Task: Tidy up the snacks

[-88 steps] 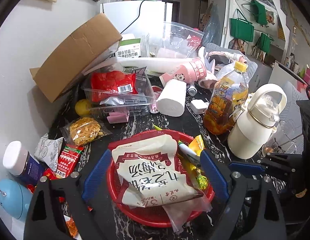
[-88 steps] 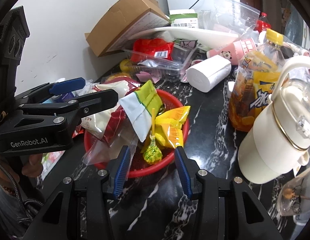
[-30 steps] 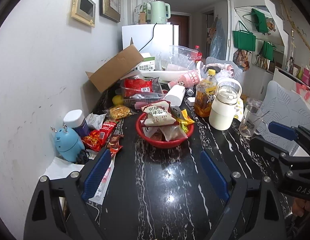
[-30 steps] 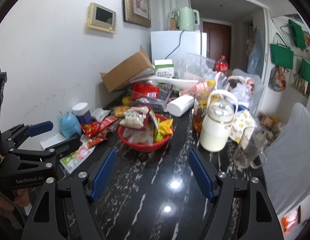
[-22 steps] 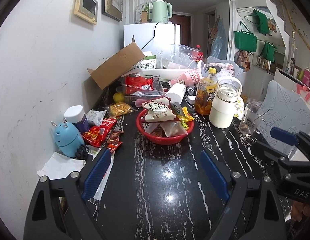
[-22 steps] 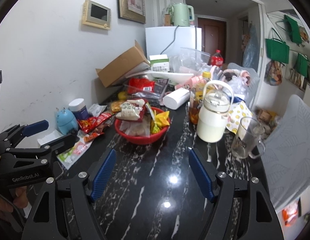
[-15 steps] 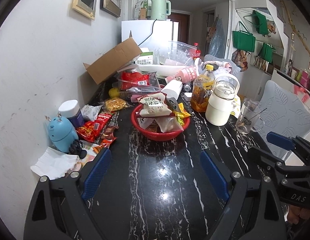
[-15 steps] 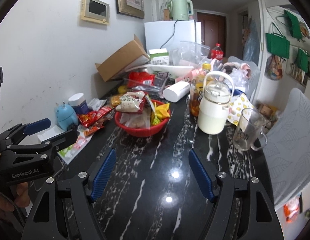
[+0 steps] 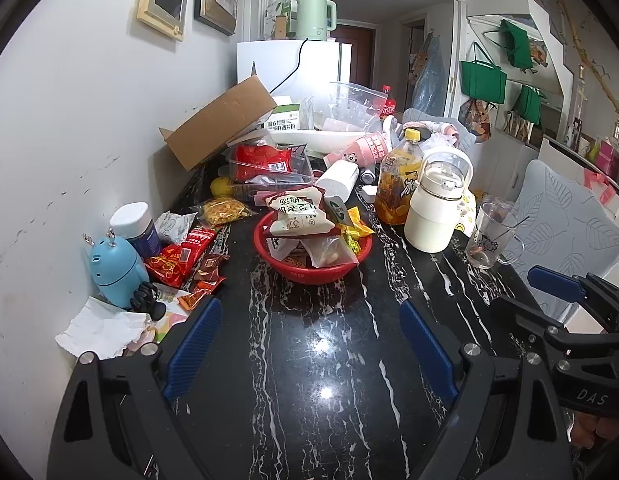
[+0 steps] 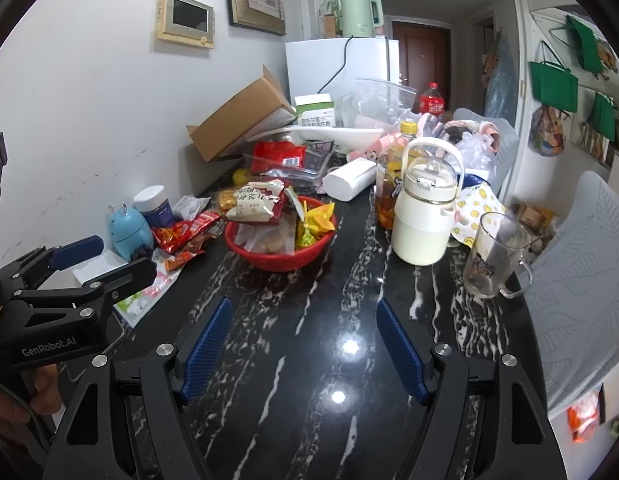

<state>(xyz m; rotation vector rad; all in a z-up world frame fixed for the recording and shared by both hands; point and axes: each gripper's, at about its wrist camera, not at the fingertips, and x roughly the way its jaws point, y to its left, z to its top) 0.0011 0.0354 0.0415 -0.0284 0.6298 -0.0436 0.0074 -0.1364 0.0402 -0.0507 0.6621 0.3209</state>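
Both grippers have pulled back from the red basket [image 9: 309,270] since the earlier frames, when they sat right over it; now it stands well ahead of them, mid-table, piled with snack bags. Landmark is the basket, going left to right. Far left of it, against the wall: crumpled white tissue [image 9: 97,330], a light blue gadget [image 9: 115,266], a white-capped jar [image 9: 133,226] behind that. Between those and the basket, loose red snack packets [image 9: 181,256] lie flat on the black marble table [image 9: 309,380], not in the basket. Left gripper [image 9: 309,348] hangs over bare table on the near side of the basket, jaws spread wide, nothing between them. In the basket, a white and red noodle bag [image 9: 297,216] lies on top, yellow wrappers [image 9: 355,232] at its right rim, a clear pouch [image 9: 325,250] at the front. Behind the basket: a clear tray with a red bag [image 9: 265,162], a tilted cardboard box [image 9: 221,124], a white paper roll [image 9: 337,180]. Right of the basket: an orange drink bottle [image 9: 397,184], a cream jug with handle [image 9: 435,208] just beside it, then a glass mug [image 9: 491,236]. Right gripper [image 10: 303,346] is also over bare table near side of the basket, jaws apart, empty; in the left wrist view it shows at far right edge [image 9: 565,300].
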